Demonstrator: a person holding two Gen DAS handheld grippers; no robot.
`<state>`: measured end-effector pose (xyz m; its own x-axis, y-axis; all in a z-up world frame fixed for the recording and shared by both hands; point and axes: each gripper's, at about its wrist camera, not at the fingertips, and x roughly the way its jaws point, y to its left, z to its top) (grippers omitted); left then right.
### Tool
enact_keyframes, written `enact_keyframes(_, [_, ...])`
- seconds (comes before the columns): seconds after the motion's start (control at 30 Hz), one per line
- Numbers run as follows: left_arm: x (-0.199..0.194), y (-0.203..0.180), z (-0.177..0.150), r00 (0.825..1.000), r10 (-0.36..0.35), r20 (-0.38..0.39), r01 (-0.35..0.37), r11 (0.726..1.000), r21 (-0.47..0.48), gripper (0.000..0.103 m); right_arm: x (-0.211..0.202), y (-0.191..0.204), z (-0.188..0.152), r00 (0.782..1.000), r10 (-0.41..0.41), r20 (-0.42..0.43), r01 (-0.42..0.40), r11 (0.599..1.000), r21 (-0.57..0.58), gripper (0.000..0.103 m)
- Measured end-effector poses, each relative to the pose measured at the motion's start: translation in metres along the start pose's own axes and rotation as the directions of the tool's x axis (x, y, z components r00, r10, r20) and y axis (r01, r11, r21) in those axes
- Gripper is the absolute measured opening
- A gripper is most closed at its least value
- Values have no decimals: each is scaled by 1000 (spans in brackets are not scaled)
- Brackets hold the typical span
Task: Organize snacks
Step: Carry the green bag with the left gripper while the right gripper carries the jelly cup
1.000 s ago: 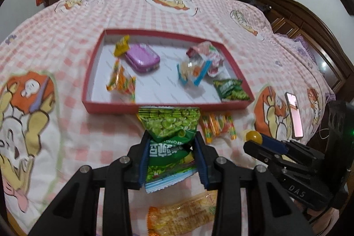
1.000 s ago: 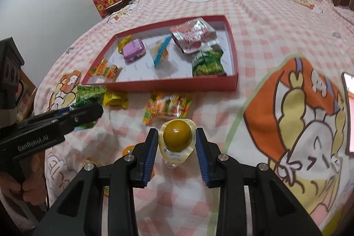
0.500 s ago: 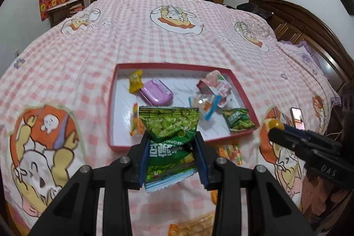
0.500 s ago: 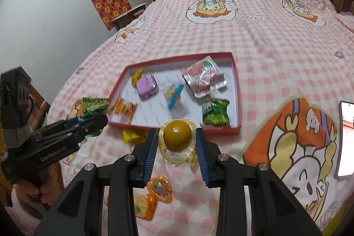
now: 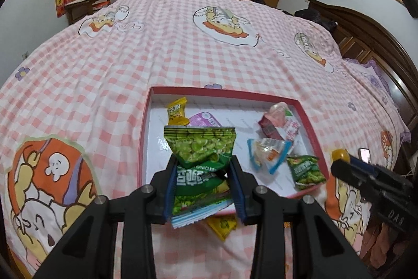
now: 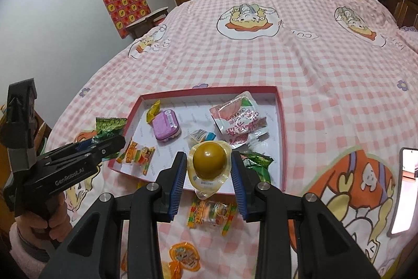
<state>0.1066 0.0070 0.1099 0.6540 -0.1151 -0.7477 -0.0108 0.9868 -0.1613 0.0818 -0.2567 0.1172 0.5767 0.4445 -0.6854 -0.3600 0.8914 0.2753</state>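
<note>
Both grippers have risen since a second ago, so the red tray [image 5: 311, 127] now sits under their tips instead of far ahead. Only the right wrist view shows the hand [image 6: 39, 222] gripping the left tool, a phone [image 6: 403, 190] at far right, and the gummy packet [image 6: 211, 212] and orange candy [image 6: 183, 255] near the tray. Only the left wrist view shows a yellow packet [image 5: 223, 226] on the bedspread [image 5: 104, 64]. The left gripper [image 5: 201, 187] is clamped on a green pea bag [image 5: 199, 148], over the tray's left half. The right gripper [image 6: 207, 174] squeezes a jelly cup [image 6: 209, 160] over the tray's near edge.
</note>
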Motion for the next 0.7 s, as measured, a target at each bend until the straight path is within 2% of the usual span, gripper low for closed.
enact_keyframes(0.37, [40, 8, 4, 999, 40, -24, -40, 999, -3, 38, 36, -4, -8, 999, -1, -46, 0, 1000, -4, 35])
enact_keyframes(0.7, [65, 9, 3, 999, 29, -25, -29, 999, 18, 38, 62, -8, -15, 997, 14, -74, -14, 1000, 7, 35])
